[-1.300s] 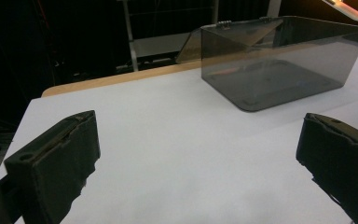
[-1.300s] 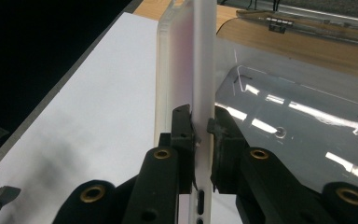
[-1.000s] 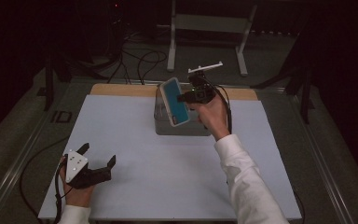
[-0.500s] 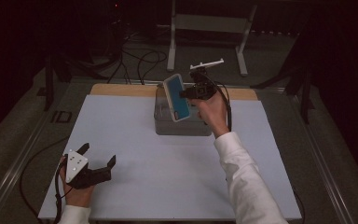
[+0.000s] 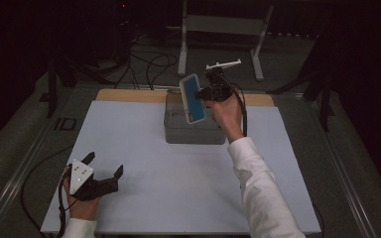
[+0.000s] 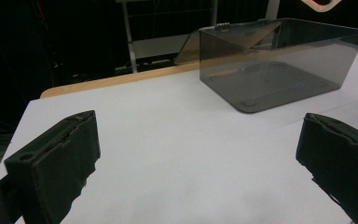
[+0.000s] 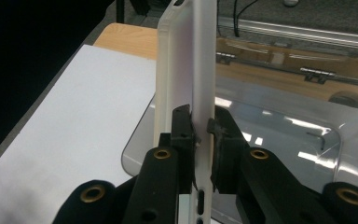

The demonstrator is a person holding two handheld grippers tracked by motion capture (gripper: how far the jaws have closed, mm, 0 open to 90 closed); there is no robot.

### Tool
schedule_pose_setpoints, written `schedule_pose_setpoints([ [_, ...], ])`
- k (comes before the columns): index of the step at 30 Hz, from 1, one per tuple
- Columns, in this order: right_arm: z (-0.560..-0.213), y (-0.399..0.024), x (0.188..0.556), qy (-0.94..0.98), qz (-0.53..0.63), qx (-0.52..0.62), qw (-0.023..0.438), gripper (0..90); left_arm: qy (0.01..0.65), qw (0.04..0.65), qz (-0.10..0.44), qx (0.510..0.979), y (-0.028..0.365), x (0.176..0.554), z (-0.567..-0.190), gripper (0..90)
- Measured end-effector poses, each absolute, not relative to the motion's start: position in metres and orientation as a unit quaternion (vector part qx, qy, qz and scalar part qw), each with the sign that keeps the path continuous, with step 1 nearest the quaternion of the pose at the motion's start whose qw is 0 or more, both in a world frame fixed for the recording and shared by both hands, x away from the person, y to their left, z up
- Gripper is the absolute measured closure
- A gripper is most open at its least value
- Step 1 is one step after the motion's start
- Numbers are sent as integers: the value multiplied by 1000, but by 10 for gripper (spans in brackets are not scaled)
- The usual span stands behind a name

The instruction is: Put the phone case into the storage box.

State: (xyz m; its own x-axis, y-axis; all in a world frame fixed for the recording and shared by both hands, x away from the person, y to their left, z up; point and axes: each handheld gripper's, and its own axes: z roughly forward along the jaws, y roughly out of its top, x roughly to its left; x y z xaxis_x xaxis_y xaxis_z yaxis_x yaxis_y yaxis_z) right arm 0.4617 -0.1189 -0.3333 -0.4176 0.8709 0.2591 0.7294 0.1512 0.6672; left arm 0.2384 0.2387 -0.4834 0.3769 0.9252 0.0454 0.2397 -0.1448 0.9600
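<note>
The right hand [image 5: 226, 111] was raised above the table [image 5: 144, 148], forearm reaching forward from the bottom edge of the high view, sleeve white. Its right gripper [image 5: 204, 94] held a phone case [image 5: 192, 98] over the box [image 5: 194, 130]. The case stood nearly upright, tilted slightly, its blue inner face turned toward the left of the high view. The jaws were clamped on the case near its lower end; the right gripper view showed both pads [image 7: 182, 122] pressed against the thin white edge of the case [image 7: 186, 70].

The left hand [image 5: 82, 203] rested at the near left corner of the table. The left gripper [image 5: 104, 166] pointed forward and level, its jaws wide apart with nothing between them.

The box was a clear grey plastic container, lid hinged back toward the far edge. In the left gripper view, the box [image 6: 279, 65] appeared empty, its floor visible through the walls. The right gripper view showed the lid hinges [image 7: 314, 74] and the rounded box rim directly below the case.
</note>
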Motion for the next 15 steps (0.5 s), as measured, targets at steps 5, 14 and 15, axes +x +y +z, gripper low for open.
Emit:
schedule_pose_setpoints([
  [5,-332,-119,465,750,371,538,107,820,435,489,350,671,238,239,-484,3],
  [14,-332,-123,473,742,369,548,114,820,434,489,348,672,238,239,-484,3],
  [15,-333,-123,474,740,369,551,113,821,434,489,348,672,238,239,-484,3],
])
